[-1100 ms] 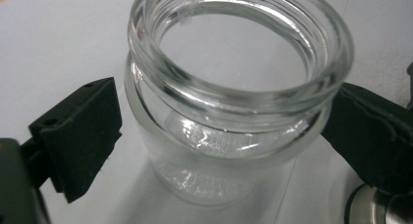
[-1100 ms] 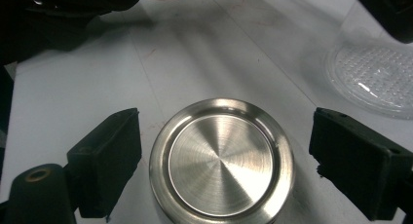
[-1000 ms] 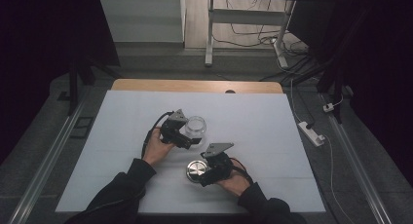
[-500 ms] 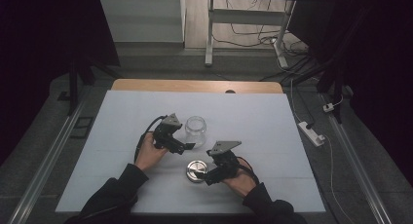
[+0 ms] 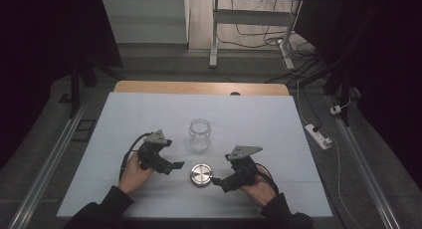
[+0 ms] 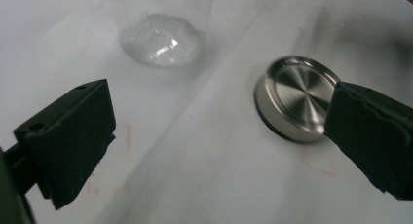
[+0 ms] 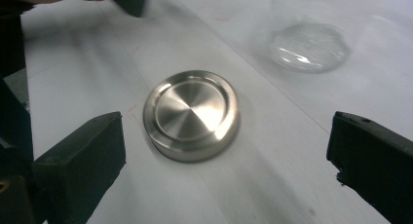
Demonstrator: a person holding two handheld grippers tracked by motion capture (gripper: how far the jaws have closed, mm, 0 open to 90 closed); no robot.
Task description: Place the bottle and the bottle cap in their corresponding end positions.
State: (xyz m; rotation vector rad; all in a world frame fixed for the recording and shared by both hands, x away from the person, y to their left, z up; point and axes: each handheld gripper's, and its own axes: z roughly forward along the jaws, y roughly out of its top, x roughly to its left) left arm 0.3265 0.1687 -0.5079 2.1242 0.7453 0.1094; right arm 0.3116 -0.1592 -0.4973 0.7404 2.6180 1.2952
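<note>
A clear glass jar (image 5: pixel 199 134) stands upright and lidless on the white table (image 5: pixel 278 124). Nearer the front lies its round metal lid (image 5: pixel 201 174), flat on the table. My left gripper (image 5: pixel 174 165) is left of the lid, open, and its jaws have just been opening with nothing between them. In the left gripper view (image 6: pixel 219 131) the jar (image 6: pixel 160 39) and the lid (image 6: pixel 294 97) lie ahead. My right gripper (image 5: pixel 216 181) is just right of the lid, open. Its jaws have just been opening, and the lid (image 7: pixel 192 114) lies ahead of them untouched, with the jar (image 7: pixel 309 46) beyond.
Bare white table surface surrounds the jar and lid on all sides. A wooden strip (image 5: pixel 199 87) edges the table's far side. On the floor to the right lies a power strip (image 5: pixel 318 135). A jaw of the left gripper (image 7: pixel 127 0) shows at the top of the right gripper view.
My left gripper has drawn back from the jar toward the near left. My right gripper has opened, let go of the lid and backed off to the right. The jar and lid stay put.
</note>
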